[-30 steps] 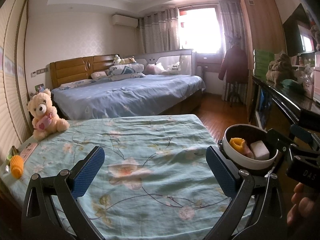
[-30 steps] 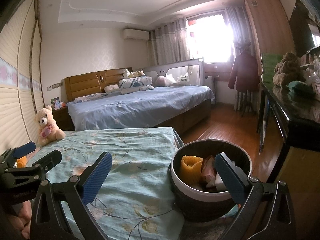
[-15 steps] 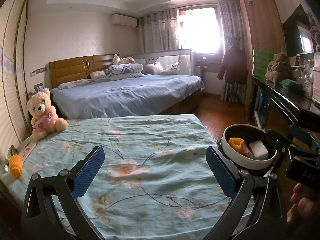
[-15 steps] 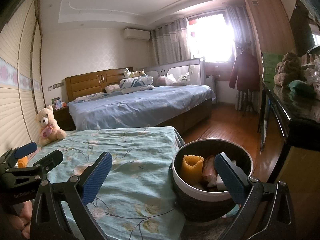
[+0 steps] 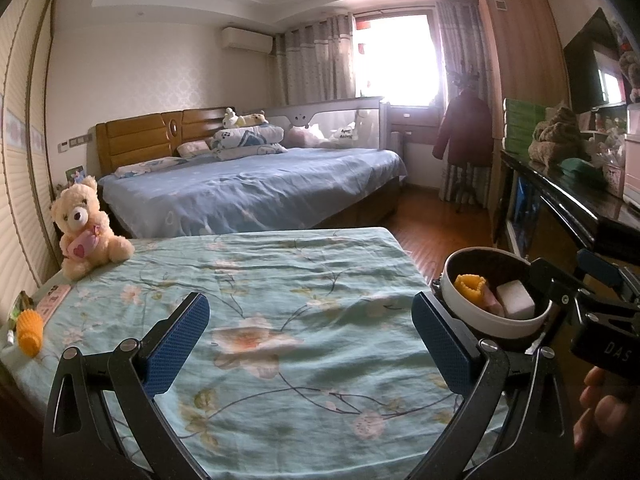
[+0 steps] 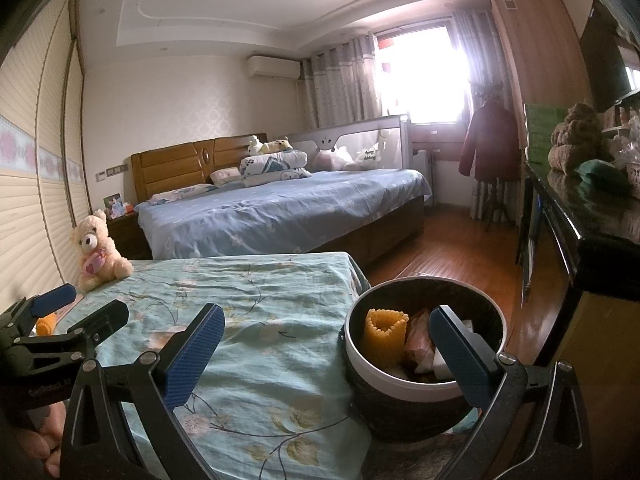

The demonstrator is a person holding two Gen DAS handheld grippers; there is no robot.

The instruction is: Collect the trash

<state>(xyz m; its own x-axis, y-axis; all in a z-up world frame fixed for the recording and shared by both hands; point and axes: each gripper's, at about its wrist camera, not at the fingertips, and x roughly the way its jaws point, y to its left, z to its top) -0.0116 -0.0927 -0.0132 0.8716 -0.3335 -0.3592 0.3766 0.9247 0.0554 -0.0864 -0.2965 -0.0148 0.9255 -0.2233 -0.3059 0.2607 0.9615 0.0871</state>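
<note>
A round trash bin (image 6: 424,360) with a white rim stands at the right edge of the floral-covered bed (image 5: 280,320). It holds a yellow ridged piece (image 6: 384,334), a brown wrapper and a white block (image 5: 516,300). The bin also shows in the left wrist view (image 5: 492,296). A second yellow ridged piece (image 5: 29,330) lies at the bed's far left edge. My left gripper (image 5: 310,340) is open and empty over the bedspread. My right gripper (image 6: 324,354) is open and empty, its right finger in front of the bin.
A cream teddy bear (image 5: 84,226) sits at the bed's back left corner. A card and small wrappers (image 5: 52,300) lie near the left edge. A blue bed (image 5: 248,188) stands behind. A dark cabinet (image 5: 560,200) lines the right wall over wooden floor.
Both grippers have stayed open and nearly still; the views have shifted only slightly. Nothing was picked up or dropped.
</note>
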